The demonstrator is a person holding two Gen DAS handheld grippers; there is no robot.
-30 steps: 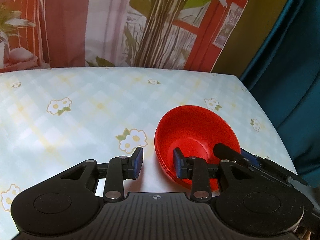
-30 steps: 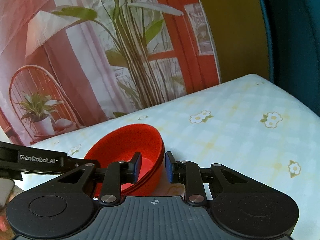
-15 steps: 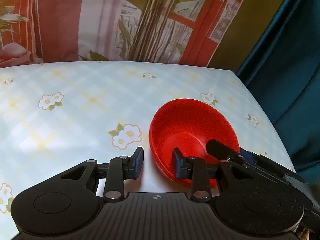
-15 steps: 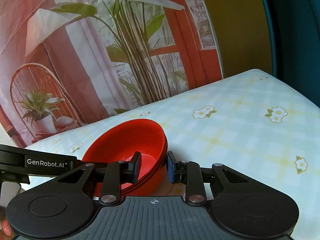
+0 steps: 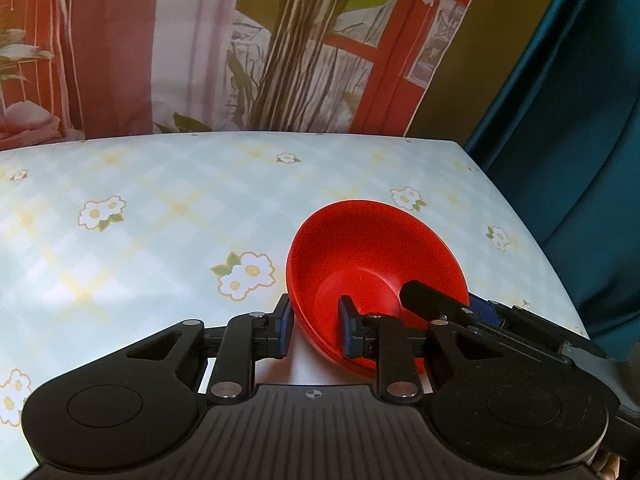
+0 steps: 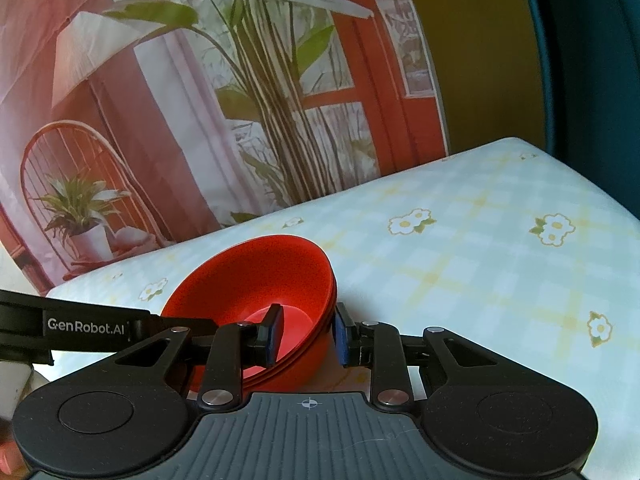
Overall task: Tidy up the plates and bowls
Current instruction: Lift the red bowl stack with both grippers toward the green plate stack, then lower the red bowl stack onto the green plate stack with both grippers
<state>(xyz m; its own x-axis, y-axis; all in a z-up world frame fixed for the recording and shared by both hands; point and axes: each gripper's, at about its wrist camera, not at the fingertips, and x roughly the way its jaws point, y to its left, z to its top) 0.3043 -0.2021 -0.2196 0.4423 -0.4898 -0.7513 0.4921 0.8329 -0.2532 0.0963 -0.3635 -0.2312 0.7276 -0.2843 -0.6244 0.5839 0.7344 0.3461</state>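
Note:
A stack of red bowls (image 5: 372, 256) is tilted above the flowered tablecloth (image 5: 160, 216). My left gripper (image 5: 314, 326) straddles the near left rim, one pad outside and one inside, closed on the wall. My right gripper (image 6: 306, 330) straddles the opposite rim of the red bowls (image 6: 256, 280) the same way, gripping it. The right gripper's finger also shows in the left wrist view (image 5: 432, 300) over the bowl's right edge. The nested rims show as several layers at the bottom.
The table's right edge (image 5: 536, 240) runs by a teal curtain (image 5: 568, 120). A printed backdrop with plants and an orange window frame (image 6: 280, 100) stands behind the table's far edge. The left gripper's arm (image 6: 84, 326) crosses the right wrist view at the left.
My left gripper has moved right and closed onto the bowl rim, which was beside it before. The right gripper has kept its hold. The bowls sit slightly more tilted.

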